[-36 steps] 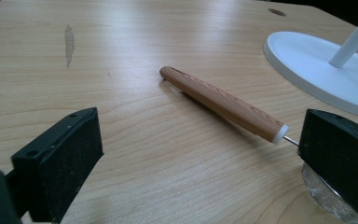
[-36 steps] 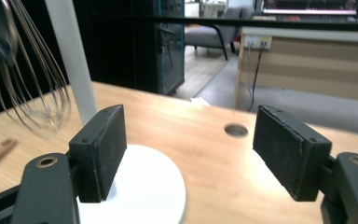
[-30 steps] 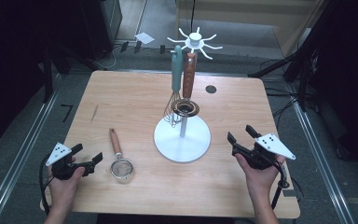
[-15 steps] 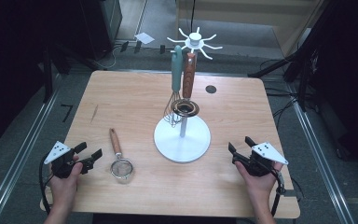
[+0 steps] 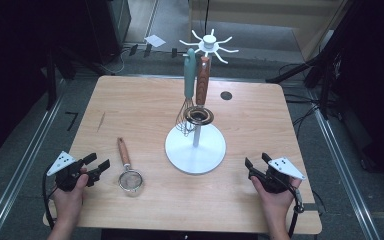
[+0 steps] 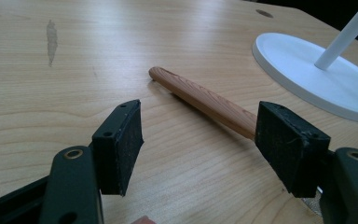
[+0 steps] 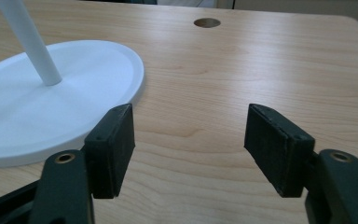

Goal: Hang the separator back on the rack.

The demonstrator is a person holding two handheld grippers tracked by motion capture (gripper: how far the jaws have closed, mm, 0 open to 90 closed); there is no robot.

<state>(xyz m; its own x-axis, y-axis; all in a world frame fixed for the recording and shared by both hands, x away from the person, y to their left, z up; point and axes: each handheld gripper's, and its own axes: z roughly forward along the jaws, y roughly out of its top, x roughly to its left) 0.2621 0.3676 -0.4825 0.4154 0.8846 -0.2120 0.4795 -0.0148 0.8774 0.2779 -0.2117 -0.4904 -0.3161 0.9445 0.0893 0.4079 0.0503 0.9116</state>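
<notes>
The strainer (image 5: 129, 175) lies flat on the wooden table (image 5: 145, 107) near its front edge, its wooden handle (image 6: 204, 100) pointing away from the person and its mesh bowl toward them — well left of the white stand (image 5: 195, 148), whose round base sits mid-table. From the stand's hooks hang a whisk (image 5: 187, 95) with a teal handle and a second strainer (image 5: 200, 107) with a wooden handle, side by side. The left gripper (image 5: 96, 167) rests low at the front left, just beside the lying strainer; its jaws have just been closing yet stand apart, with only bare table between them and the handle passing behind the right jaw. The right gripper (image 5: 254, 165) sits at the front right near the stand's base, its jaws also narrowing a little, apart and empty.
</notes>
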